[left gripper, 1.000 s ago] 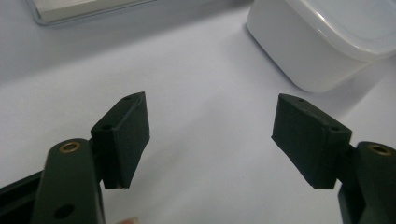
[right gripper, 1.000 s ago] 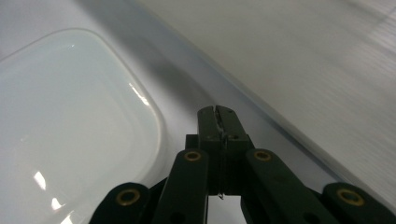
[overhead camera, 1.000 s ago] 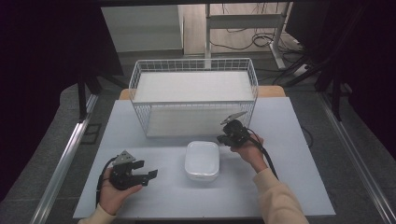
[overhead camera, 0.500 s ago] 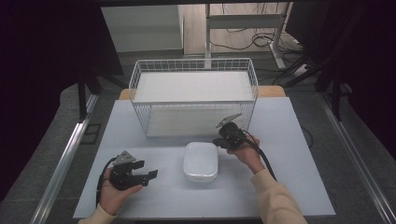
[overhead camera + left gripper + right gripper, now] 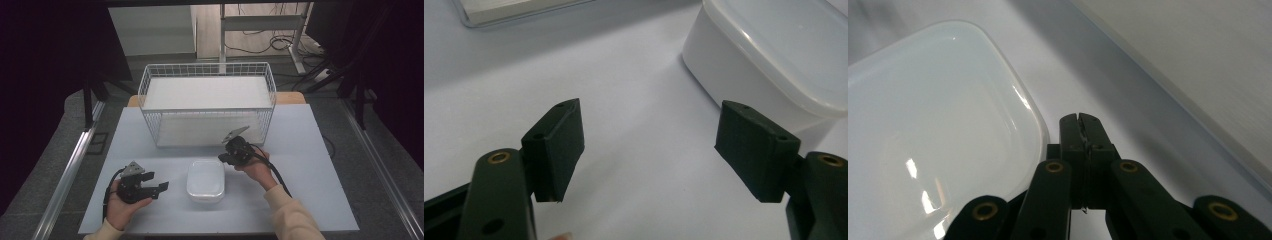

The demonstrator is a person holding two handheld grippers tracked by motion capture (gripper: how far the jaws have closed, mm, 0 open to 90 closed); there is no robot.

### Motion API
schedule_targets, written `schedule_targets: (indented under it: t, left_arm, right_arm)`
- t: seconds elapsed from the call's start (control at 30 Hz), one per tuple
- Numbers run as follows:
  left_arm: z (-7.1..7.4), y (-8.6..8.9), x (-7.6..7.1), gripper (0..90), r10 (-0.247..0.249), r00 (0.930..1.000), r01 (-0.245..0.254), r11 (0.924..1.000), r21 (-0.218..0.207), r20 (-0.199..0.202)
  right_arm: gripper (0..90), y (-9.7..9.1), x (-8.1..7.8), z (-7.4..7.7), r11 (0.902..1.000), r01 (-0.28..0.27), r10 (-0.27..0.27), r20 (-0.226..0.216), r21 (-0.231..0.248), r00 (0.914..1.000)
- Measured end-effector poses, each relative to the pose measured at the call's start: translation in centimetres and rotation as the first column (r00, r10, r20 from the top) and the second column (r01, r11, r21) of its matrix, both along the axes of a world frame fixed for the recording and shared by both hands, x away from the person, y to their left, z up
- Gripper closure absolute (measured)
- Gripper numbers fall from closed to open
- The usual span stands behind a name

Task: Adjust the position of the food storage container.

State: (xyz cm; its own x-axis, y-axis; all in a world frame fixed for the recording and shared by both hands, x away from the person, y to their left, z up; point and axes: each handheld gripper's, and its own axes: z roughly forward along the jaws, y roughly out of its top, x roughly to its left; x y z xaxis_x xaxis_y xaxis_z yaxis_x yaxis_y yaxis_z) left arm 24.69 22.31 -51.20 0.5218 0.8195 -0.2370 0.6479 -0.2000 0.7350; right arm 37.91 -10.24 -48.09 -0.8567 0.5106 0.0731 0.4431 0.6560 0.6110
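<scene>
Nearest me, my left tongs [image 5: 161, 187] rest in my left hand [image 5: 121, 209] low on the pale desk [image 5: 310, 200], their black jaws spread wide with bare desk between them; in the left gripper view the flat, matte pads [image 5: 558, 145] stand well apart and point toward the container's near corner. Just to their right sits the white plastic container [image 5: 205, 180], a rounded-corner box with a smooth, slightly glossy, translucent lid, at the desk's middle front; its long axis runs away from me, toward the basket. I see a short end wall of it [image 5: 744, 75] in the left gripper view, plain and opaque white under the lid's overhanging lip. Beyond its far right corner, my right tongs [image 5: 221, 159] are pressed together on nothing; in the right gripper view the closed tips [image 5: 1081, 125] hover just beside the lid's [image 5: 923, 125] curved edge. I cannot tell whether they touch it. Farthest back stands a white wire basket [image 5: 150, 80], rectangular, with a fine grid and a flat white liner, its long side across the desk.
</scene>
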Motion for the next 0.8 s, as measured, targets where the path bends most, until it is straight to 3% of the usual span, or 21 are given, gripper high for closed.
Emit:
schedule_targets:
  t: [0.33,0.57,0.77,0.8]
  left_arm:
    - [0.1,0.1,0.0,27.2,0.003,1.0000,-0.003,1.0000,-0.004,0.001]
    - [0.0,0.2,0.0,27.3,0.005,1.0000,-0.005,1.0000,-0.004,0.000]
    - [0.1,0.3,0.0,27.3,0.012,0.9999,-0.012,0.9999,-0.010,0.005]
    - [0.1,0.3,-0.1,27.3,0.012,0.9999,-0.012,0.9999,-0.013,0.007]
  right_arm:
    - [90.0,1.4,-0.9,-0.1,0.9988,-0.050,0.050,-0.002,-0.003,0.9988]
    - [90.0,1.4,-0.9,-0.2,0.9988,-0.050,0.050,-0.008,0.002,0.9987]
    - [90.0,0.2,-1.5,1.1,0.9992,0.012,-0.013,0.040,0.039,0.9991]
    - [90.0,-0.9,-2.1,1.7,0.9972,0.041,-0.044,0.060,0.063,0.9972]
